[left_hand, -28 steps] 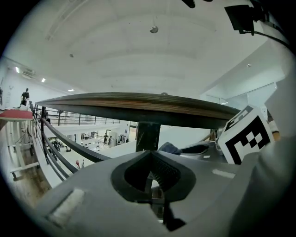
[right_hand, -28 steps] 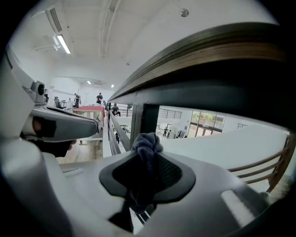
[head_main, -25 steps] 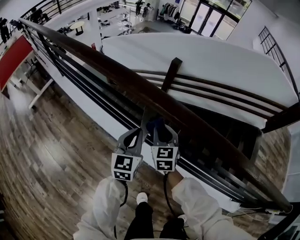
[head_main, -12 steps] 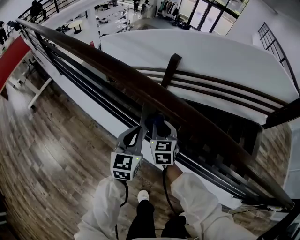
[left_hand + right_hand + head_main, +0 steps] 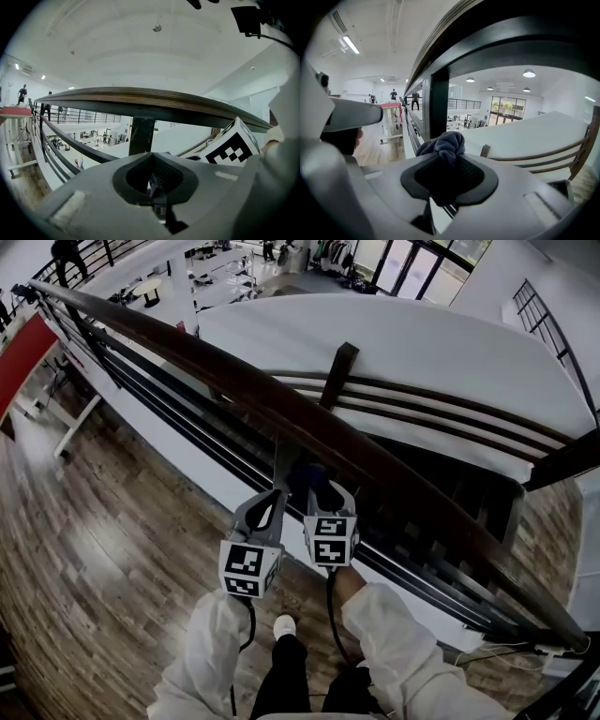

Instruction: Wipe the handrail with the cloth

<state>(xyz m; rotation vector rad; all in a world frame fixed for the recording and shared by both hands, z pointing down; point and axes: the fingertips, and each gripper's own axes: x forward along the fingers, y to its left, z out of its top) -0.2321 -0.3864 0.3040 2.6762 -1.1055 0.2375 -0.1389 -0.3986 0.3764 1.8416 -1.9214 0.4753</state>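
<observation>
- Right gripper (image 5: pixel 322 493) clamps the cloth (image 5: pixel 443 145) beside the handrail (image 5: pixel 225 376).
- Left gripper (image 5: pixel 276 491) closed, empty.
- Wiping seems barely started; the long rail remains.

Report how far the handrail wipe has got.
Done: the cloth is picked up and clamped in the right gripper. In hand: it sits up at the handrail beside a post; contact is unclear. Left: the wiping itself, since no cleaned stretch shows. The left gripper is shut and empty.
</observation>
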